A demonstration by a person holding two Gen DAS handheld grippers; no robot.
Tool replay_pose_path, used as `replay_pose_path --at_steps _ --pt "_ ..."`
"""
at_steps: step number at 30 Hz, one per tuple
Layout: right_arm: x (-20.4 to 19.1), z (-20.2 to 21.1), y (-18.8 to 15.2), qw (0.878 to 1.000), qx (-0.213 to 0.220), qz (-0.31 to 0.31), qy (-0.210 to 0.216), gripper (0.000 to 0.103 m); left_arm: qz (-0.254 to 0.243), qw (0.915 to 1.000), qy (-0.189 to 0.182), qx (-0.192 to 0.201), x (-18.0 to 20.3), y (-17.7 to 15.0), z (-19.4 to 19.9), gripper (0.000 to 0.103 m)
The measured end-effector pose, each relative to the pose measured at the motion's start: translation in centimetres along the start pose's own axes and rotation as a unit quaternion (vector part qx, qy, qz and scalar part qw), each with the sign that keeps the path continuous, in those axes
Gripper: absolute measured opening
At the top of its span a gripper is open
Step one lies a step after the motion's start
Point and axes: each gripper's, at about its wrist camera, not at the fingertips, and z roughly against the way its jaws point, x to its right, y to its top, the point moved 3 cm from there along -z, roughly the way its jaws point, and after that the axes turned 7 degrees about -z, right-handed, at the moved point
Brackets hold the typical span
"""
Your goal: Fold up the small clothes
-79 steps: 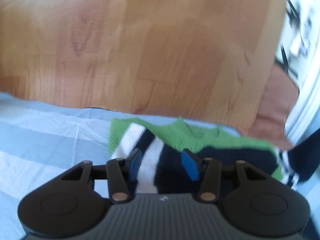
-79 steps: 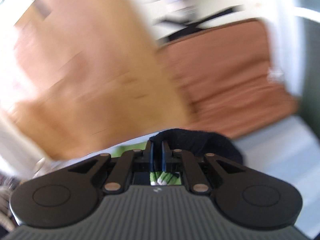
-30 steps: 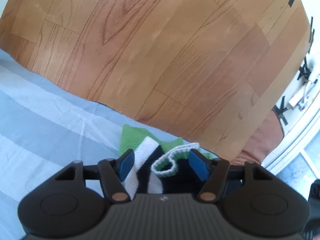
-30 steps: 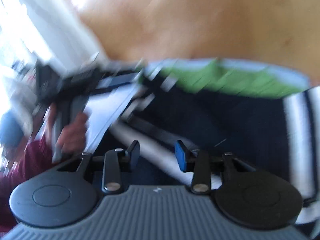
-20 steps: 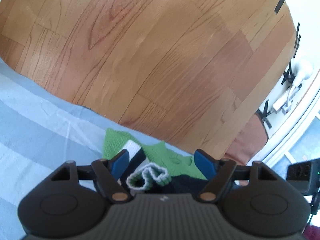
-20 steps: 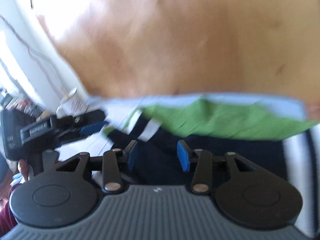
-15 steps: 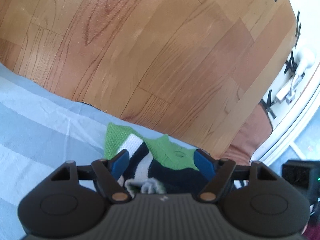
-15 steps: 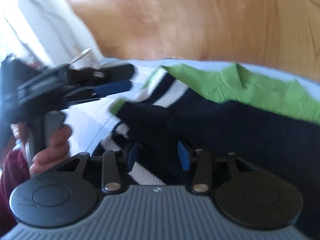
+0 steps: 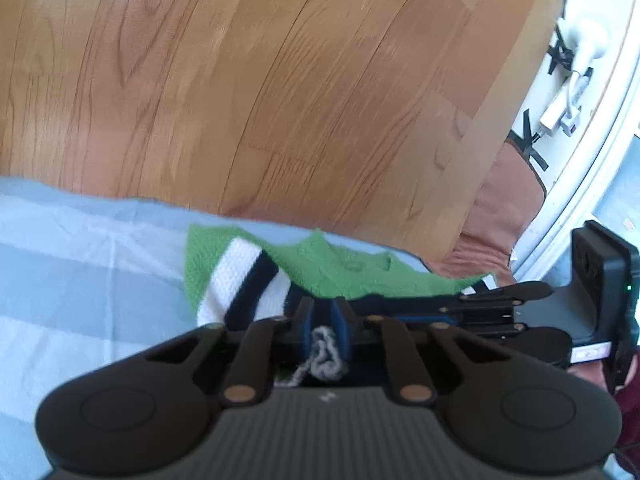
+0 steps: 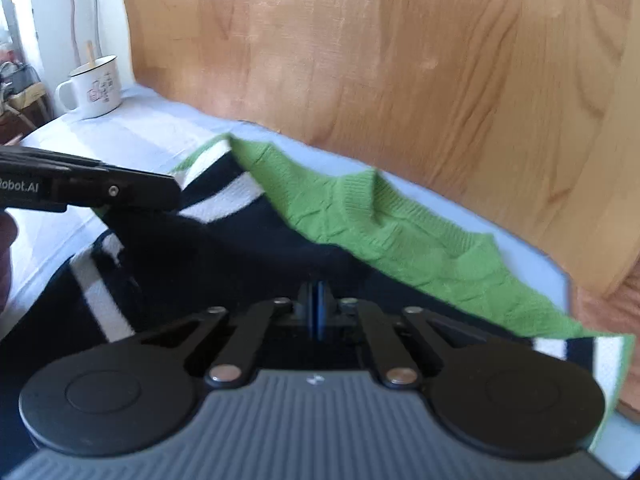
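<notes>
1. The left claw (image 9: 323, 322), which stood wide apart half a second ago, is now clenched on the sweater (image 9: 288, 276), pinching a bunched, light-edged bit of knit, probably a cuff or hem, between its blue pads.
2. The right claw (image 10: 316, 312) has also gone from parted to pressed together; its pads meet over the dark navy body of the garment, so it appears to grip that fabric, though the pinch itself is mostly hidden.
3. The sweater, green with navy and white stripes, lies spread on the light blue striped cloth (image 9: 80, 272) that covers the worktop, near its far edge, with wooden floor (image 9: 280, 80) beyond.
4. Both grips being set suggests the grasp phase is over and a fold can begin: likely lifting these two held points and carrying them across the garment.
5. A white mug (image 10: 94, 88) stands well apart at the far corner.
</notes>
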Motion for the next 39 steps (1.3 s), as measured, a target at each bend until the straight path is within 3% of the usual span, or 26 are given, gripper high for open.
replay_pose_path --at_steps 2,4,6,8,10,13,16,18,22,24,25,27,29,32,34,37,39 --pt "0.2 1.2 0.7 0.999 0.038 -0.013 -0.009 0.004 -0.014 0.9986 0.022 0.047 0.4 0.2 1.1 0.010" --pt "1.4 2.5 1.9 0.995 0.085 -0.043 -0.020 0.004 -0.037 0.9938 0.068 0.080 0.8 0.3 1.8 0.010" --pt "1.8 2.2 2.4 0.991 0.111 -0.053 -0.054 0.005 -0.045 0.9924 0.097 0.061 0.6 0.2 1.0 0.011" --pt "2.2 0.7 1.9 0.994 0.079 -0.060 -0.051 0.011 -0.039 0.9947 0.092 0.023 0.1 -0.2 -0.2 0.011" --pt "2.4 -0.2 1.1 0.995 0.045 -0.071 -0.046 0.013 -0.037 0.9940 0.100 0.022 0.0 -0.2 -0.2 0.012" --pt "2.7 0.9 1.2 0.991 0.071 -0.115 -0.012 0.021 -0.016 0.9953 0.083 0.048 -0.4 0.1 0.7 0.017" --pt "1.9 1.0 1.6 0.987 0.082 -0.136 0.025 0.021 -0.008 0.9954 0.086 0.042 -0.6 0.0 0.6 0.018" --pt "0.3 0.0 2.1 0.989 0.074 -0.123 0.041 0.022 -0.003 0.9953 0.090 0.036 -0.8 0.0 0.3 0.018" --pt "-4.7 -2.4 2.7 0.996 0.058 -0.048 0.048 0.044 0.040 0.9943 0.092 0.035 -2.5 0.4 0.3 0.021" --pt "-6.2 -3.8 2.7 0.999 0.052 -0.005 0.014 0.036 0.072 0.9928 0.089 0.035 -3.6 0.6 0.4 0.021" --pt "-6.2 -4.3 2.8 0.999 0.049 -0.004 0.002 0.008 0.086 0.9918 0.088 0.036 -4.2 0.6 0.5 0.021" --pt "-5.9 -3.5 3.2 0.997 0.068 -0.035 0.025 0.009 0.110 0.9895 0.083 0.042 -5.0 0.7 0.8 0.021" --pt "-6.7 -2.2 3.1 0.995 0.078 -0.025 0.050 0.009 0.130 0.9876 0.069 0.055 -5.5 0.8 1.2 0.021" --pt "-8.1 -2.7 1.8 0.995 0.018 -0.017 0.101 0.014 0.131 0.9885 0.047 0.059 -5.3 0.8 1.2 0.021" --pt "-8.5 -2.4 1.2 0.994 0.031 -0.003 0.101 0.016 0.115 0.9911 0.039 0.054 -4.6 0.8 0.9 0.021" --pt "-6.8 -0.7 1.6 0.994 0.031 -0.032 0.103 0.022 0.082 0.9950 0.037 0.043 -3.5 0.7 0.4 0.021" --pt "-4.4 1.8 1.3 0.993 0.069 -0.053 0.079 0.029 0.069 0.9963 0.043 0.029 -3.1 0.5 -0.3 0.021"
